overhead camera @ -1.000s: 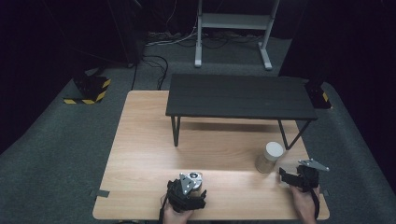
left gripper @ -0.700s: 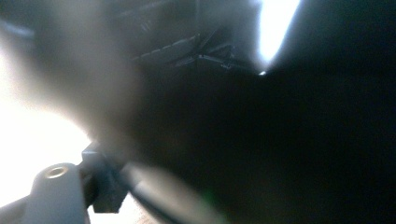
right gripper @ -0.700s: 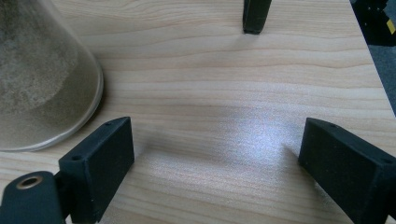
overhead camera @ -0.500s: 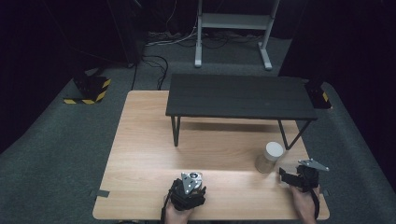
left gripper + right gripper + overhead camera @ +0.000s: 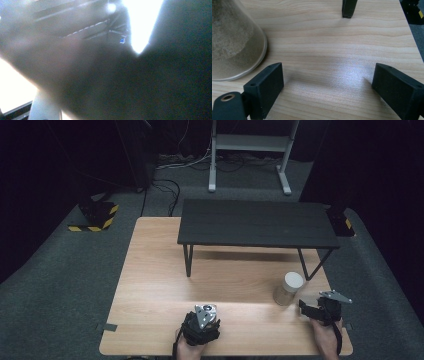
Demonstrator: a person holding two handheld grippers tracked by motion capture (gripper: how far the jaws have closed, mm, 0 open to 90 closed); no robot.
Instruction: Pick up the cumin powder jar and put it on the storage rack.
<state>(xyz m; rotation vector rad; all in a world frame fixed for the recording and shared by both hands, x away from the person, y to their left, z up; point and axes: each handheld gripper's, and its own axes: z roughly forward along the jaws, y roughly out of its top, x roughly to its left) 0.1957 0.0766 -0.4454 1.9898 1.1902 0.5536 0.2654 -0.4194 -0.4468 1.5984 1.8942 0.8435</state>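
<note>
Sand-filled jar [image 5: 232,40] just left of spread-jawed right gripper [image 5: 329,90], ungrasped; next likely sideways reach; left gripper [image 5: 202,322] state unclear.

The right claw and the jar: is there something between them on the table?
No. In the right gripper view, bare wood lies between the open right claw and the jar, beside its left jaw.

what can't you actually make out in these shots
- Left gripper: its own view is a dark blur with white glare, so its jaws can't be read; the high view shows it from above, grey plate over the jaws.
- Jar: in the right gripper view the top and left edges cut it off; its lid is out of frame there.
- Jar contents: too small in the high view.
</note>
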